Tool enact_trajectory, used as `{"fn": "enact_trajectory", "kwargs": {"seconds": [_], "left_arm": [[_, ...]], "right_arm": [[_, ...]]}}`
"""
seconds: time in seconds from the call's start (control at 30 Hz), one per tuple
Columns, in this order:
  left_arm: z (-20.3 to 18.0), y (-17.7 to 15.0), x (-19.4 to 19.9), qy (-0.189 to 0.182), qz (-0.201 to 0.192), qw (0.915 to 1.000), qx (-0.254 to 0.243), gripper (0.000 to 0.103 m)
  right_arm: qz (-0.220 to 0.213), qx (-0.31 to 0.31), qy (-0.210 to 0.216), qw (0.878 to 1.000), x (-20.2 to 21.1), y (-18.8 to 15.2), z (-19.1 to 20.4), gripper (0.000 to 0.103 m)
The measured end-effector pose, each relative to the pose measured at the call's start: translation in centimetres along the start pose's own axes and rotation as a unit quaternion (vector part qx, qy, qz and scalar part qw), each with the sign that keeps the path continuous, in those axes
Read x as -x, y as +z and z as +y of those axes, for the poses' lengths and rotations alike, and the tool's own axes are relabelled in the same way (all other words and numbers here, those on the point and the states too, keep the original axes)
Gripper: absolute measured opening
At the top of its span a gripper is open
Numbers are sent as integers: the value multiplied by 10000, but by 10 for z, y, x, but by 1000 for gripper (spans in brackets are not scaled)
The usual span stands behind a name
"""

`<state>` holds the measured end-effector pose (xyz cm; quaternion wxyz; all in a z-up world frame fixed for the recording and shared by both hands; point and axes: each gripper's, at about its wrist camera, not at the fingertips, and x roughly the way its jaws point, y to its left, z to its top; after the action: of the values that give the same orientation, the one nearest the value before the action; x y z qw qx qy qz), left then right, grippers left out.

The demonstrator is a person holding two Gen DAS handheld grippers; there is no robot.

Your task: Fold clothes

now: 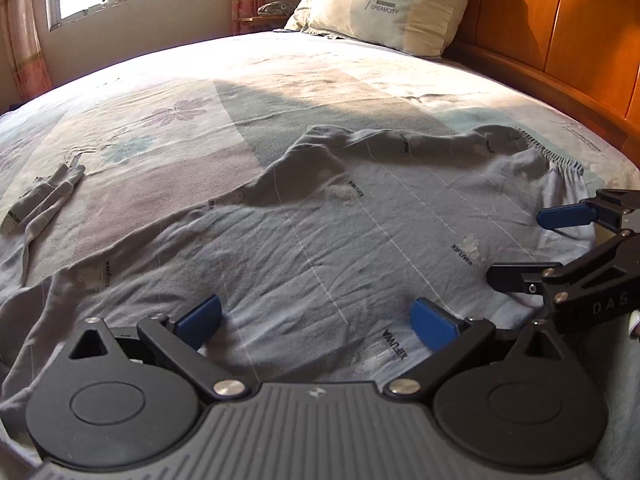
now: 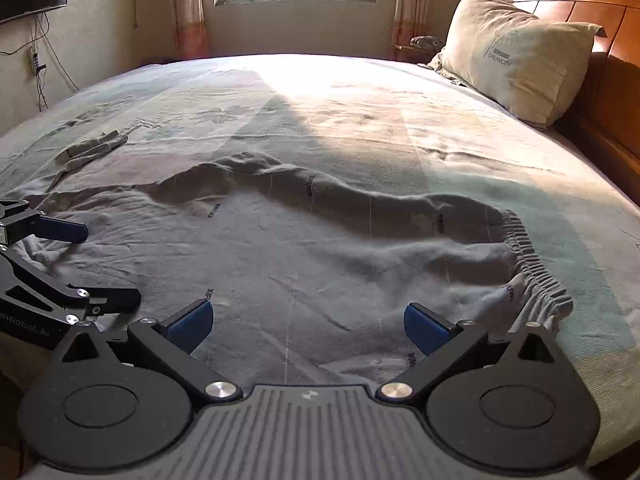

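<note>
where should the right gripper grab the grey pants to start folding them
Take the gathered elastic waistband at the pants' right end. It forms a thick raised ridge, easier to pinch than the flat cloth. The right gripper, open, hovers over the near edge, so come from the near side and slide one finger under the waistband's near corner. The left gripper, also open, could take the leg end.

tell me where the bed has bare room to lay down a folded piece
Free: the wide stretch of sheet between the grey pants and the pillow, reaching toward the window. Crowded: the near edge, where the pants spread under both open grippers, and the far left by the small folded garment.
</note>
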<state>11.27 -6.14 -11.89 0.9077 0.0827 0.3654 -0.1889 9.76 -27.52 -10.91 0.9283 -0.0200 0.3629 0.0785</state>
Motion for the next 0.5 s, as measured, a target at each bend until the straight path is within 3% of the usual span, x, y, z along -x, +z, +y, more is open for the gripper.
{"fn": "enact_trajectory", "kwargs": {"seconds": [0.13,0.2,0.37,0.5], "left_arm": [[1,-18,18,-115,-7,9999,-71,101],[6,-11,21,-193,-39,9998,-24,101],[12,-13,23,-180,-129,9997,87,101],[15,-20,25,-126,-145,9997,137,101]], "right_arm": [[6,-41,-1,10000,19,-22,-2,103],[113,151,26,9998,26,-18,0,103],[-535,412,193,9975,14,35,-2,103],[-543,54,743,9957,-39,81,-7,103]]}}
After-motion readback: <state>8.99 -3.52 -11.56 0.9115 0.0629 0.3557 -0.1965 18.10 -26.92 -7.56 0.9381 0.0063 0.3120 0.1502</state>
